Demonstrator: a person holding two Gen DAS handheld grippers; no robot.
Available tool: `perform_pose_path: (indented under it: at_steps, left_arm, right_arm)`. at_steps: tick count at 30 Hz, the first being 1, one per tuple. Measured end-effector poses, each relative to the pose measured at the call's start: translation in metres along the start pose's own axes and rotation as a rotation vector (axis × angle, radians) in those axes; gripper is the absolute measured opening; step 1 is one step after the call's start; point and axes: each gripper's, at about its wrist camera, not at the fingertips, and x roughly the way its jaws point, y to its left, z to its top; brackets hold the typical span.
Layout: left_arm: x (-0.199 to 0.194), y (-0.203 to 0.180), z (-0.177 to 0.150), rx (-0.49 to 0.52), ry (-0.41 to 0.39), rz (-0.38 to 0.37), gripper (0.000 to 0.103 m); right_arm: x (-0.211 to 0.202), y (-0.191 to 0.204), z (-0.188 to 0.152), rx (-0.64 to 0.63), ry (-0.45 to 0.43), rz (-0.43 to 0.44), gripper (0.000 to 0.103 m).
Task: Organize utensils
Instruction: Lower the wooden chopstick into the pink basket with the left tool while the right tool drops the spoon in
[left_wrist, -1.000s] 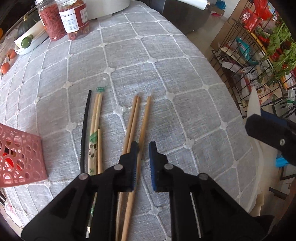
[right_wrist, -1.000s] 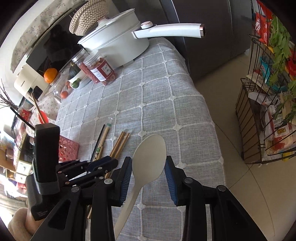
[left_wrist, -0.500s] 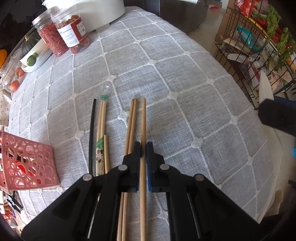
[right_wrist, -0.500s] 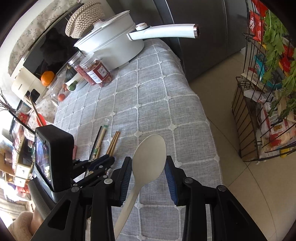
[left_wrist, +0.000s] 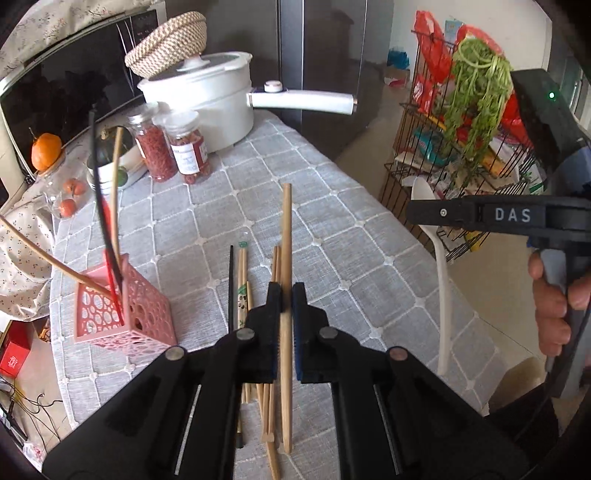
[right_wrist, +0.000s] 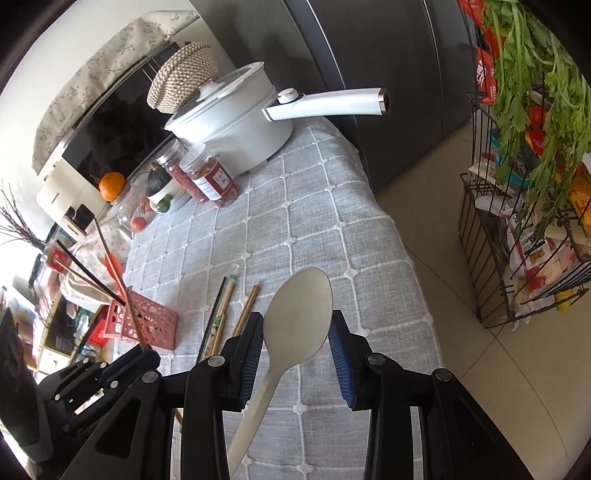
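Note:
My left gripper (left_wrist: 286, 295) is shut on one wooden chopstick (left_wrist: 285, 236), held above the grey checked tablecloth (left_wrist: 332, 229) and pointing away from me. Below it lie a wooden pair (left_wrist: 275, 266), a patterned pair (left_wrist: 242, 280) and a black chopstick (left_wrist: 231, 288). To the left, a pink perforated basket (left_wrist: 129, 321) holds several chopsticks standing at a slant. My right gripper (right_wrist: 297, 332) is shut on the bowl of a white spoon (right_wrist: 299, 317), raised over the table's near right part. In the right wrist view the left gripper (right_wrist: 147, 356) sits low at the left, in front of the basket (right_wrist: 155, 325).
A white long-handled pot (left_wrist: 207, 99) and two jars (left_wrist: 188, 151) stand at the table's far end. A wire rack with greens (left_wrist: 472, 129) stands on the floor past the table's right edge. A person's hand (left_wrist: 554, 295) grips the right tool's handle.
The left jaws closed on the rightmost wooden chopstick and lifted it off the cloth, and the view tilted up. The right gripper rose a little with the spoon.

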Motion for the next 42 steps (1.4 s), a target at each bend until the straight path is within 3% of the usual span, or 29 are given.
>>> perform_pose_path:
  at_steps: [11,20,26,31,37,42]
  left_arm:
    - [-0.065,0.055,-0.028,-0.129,-0.234,-0.069,0.007]
    - [-0.108,0.104,-0.024,-0.228,-0.369,-0.092,0.007]
    - [-0.134,0.132,-0.026,-0.307,-0.537,-0.027,0.007]
    - [-0.133,0.149,-0.031,-0.381,-0.714,0.098,0.007]
    - [-0.103,0.162,-0.027,-0.397,-0.725,0.171,0.007]
    - [-0.075,0.166,-0.026,-0.388,-0.671,0.191,0.007]
  right_arm:
    - [-0.023,0.037,-0.006,-0.053,-0.141,-0.003,0.036]
    - [-0.012,0.079,-0.001,-0.099,-0.223,0.022,0.036]
    - [0.001,0.112,-0.002,-0.140,-0.255,0.053,0.036]
    - [0.012,0.134,-0.005,-0.172,-0.256,0.058,0.036]
    - [0.016,0.145,-0.009,-0.180,-0.271,0.053,0.036]
    - [0.013,0.155,-0.012,-0.212,-0.335,0.028,0.036]
